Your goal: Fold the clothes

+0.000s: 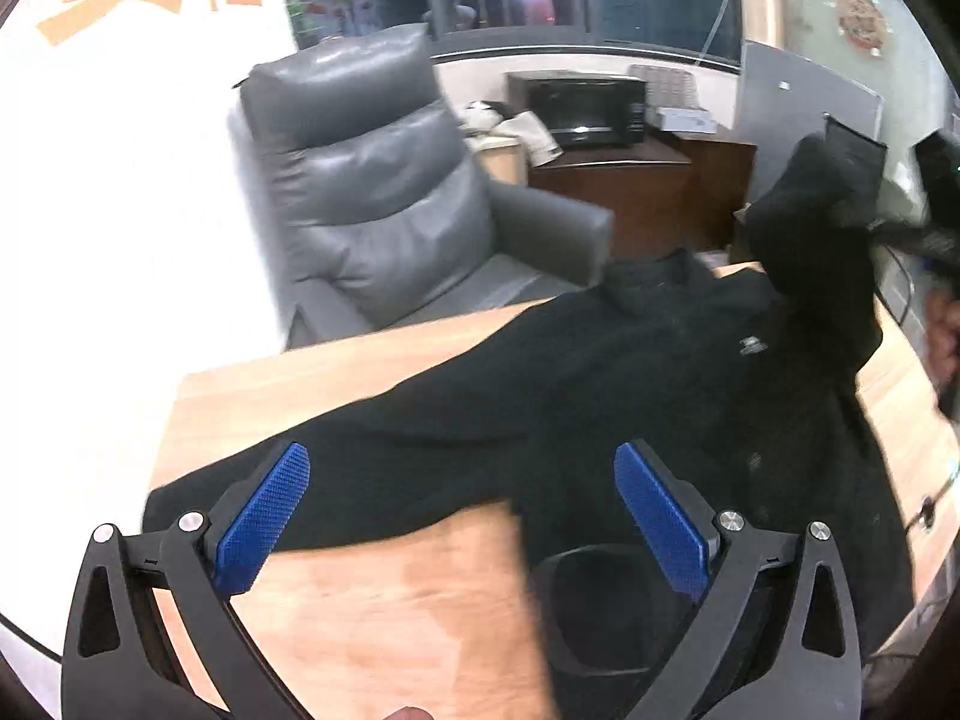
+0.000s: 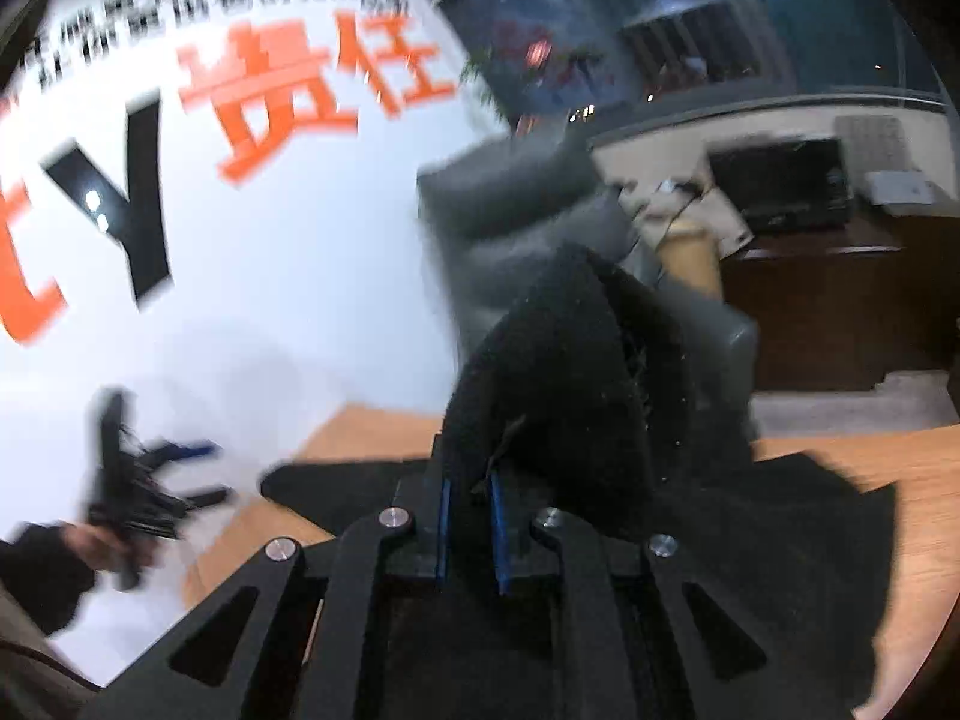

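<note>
Black fabric of the sweatshirt [image 1: 600, 372] lies spread on the wooden table [image 1: 372, 600], under and ahead of the left gripper [image 1: 462, 516], whose blue pads [image 1: 264, 522] stand wide apart and hold nothing. The right gripper [image 2: 471, 531] is closed on a sleeve [image 2: 558, 384] of this sweatshirt and lifts it above the table. Beyond the table stands a grey armchair [image 1: 372, 192].
</note>
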`<action>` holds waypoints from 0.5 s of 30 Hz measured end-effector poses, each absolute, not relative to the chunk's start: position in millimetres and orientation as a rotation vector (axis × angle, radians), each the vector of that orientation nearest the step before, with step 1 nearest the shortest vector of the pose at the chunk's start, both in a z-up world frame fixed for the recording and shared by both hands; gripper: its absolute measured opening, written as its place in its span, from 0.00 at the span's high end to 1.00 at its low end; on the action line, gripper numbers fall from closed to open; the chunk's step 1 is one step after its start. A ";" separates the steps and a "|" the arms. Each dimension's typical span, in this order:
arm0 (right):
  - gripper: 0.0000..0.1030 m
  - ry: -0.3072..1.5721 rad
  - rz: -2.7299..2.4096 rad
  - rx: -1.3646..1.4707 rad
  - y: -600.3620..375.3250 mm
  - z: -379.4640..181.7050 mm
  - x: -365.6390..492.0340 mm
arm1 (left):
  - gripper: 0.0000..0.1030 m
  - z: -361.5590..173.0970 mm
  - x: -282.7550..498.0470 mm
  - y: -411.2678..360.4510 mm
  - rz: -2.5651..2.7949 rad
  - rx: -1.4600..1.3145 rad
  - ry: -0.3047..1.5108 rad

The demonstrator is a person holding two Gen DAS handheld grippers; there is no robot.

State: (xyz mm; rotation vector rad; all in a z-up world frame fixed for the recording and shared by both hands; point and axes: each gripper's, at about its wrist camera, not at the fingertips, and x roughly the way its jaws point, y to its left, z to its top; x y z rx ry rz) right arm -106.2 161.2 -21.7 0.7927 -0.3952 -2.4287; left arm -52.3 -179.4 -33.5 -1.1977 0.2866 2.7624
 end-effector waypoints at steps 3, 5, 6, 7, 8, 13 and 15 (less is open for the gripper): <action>0.89 -0.273 -2.394 0.890 79.2 -79.9 -136.1 | 0.00 -55.4 -52.3 -195.2 2.741 -1.224 0.247; 0.89 -0.217 -2.364 0.966 46.1 -126.3 -146.0 | 0.00 -70.4 -53.1 -203.8 2.724 -1.238 0.222; 0.89 -0.184 -2.354 1.007 36.0 -143.4 -145.8 | 0.00 -77.9 -53.5 -208.1 2.715 -1.246 0.209; 0.88 -0.151 -2.343 1.047 25.9 -160.6 -145.5 | 0.00 -79.7 -56.1 -203.9 2.696 -1.232 0.208; 0.87 -0.118 -2.332 1.087 15.7 -177.8 -145.2 | 0.00 -78.7 -59.8 -195.3 2.673 -1.209 0.212; 0.38 -0.076 -2.309 1.073 12.0 -168.6 -122.4 | 0.00 -73.8 -78.3 -152.5 2.555 -1.093 0.229; 0.14 -0.073 -2.374 0.963 35.2 -138.1 -99.0 | 0.00 -71.8 -85.7 -135.4 2.508 -1.048 0.235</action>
